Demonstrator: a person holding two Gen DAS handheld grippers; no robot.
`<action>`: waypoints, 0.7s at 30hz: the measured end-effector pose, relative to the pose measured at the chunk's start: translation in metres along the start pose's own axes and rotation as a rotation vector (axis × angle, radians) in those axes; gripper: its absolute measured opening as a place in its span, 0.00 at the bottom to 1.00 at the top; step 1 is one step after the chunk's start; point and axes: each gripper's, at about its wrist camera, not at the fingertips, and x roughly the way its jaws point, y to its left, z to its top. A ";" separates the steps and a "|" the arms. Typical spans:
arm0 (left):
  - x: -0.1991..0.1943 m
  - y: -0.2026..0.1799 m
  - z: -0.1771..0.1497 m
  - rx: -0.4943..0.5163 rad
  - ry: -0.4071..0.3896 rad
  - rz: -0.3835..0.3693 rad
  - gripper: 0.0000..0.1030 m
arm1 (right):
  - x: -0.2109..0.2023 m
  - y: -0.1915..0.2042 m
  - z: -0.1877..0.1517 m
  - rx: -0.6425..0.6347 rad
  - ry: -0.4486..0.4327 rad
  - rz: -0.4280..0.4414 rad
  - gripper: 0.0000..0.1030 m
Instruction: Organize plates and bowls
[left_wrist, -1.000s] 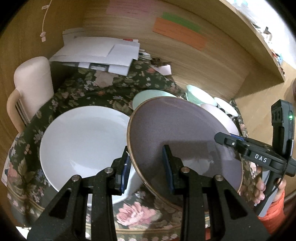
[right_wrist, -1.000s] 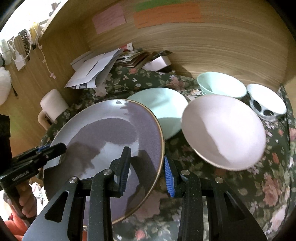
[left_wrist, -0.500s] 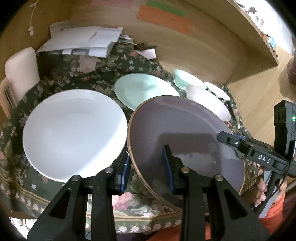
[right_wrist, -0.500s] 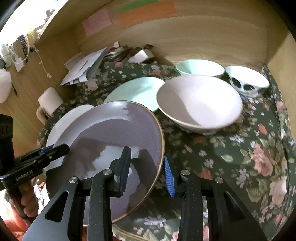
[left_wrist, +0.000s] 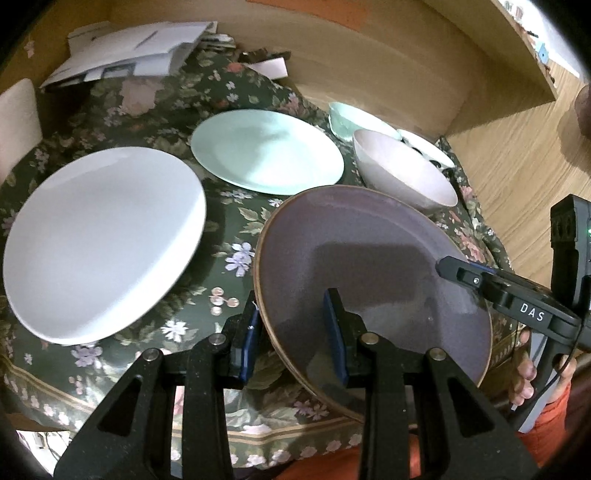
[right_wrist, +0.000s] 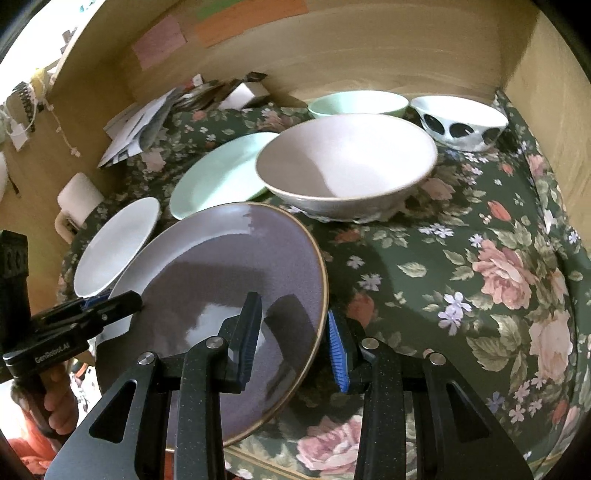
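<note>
The purple plate (left_wrist: 373, 280) was gripped at opposite rims by the left claw (left_wrist: 293, 336) and the right claw (right_wrist: 295, 336), each clenched on its edge, and held tilted above the desk's near edge (right_wrist: 461, 258). It would best be kept level and lowered gently onto the white plate (left_wrist: 99, 243), lying left of the claws.

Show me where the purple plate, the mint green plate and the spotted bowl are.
purple plate (left_wrist: 354, 258), left wrist view, bare centre.
mint green plate (left_wrist: 266, 151), left wrist view, flat middle.
spotted bowl (right_wrist: 460, 127), right wrist view, outer wall.
</note>
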 end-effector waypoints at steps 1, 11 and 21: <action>0.003 -0.001 0.000 0.001 0.005 0.000 0.31 | 0.001 -0.001 0.000 0.002 0.003 -0.003 0.30; 0.021 -0.007 0.006 0.017 0.025 0.011 0.31 | 0.012 -0.013 -0.001 0.025 0.027 -0.016 0.30; 0.027 -0.005 0.008 0.037 0.025 0.006 0.31 | 0.013 -0.010 0.000 -0.001 0.037 -0.049 0.32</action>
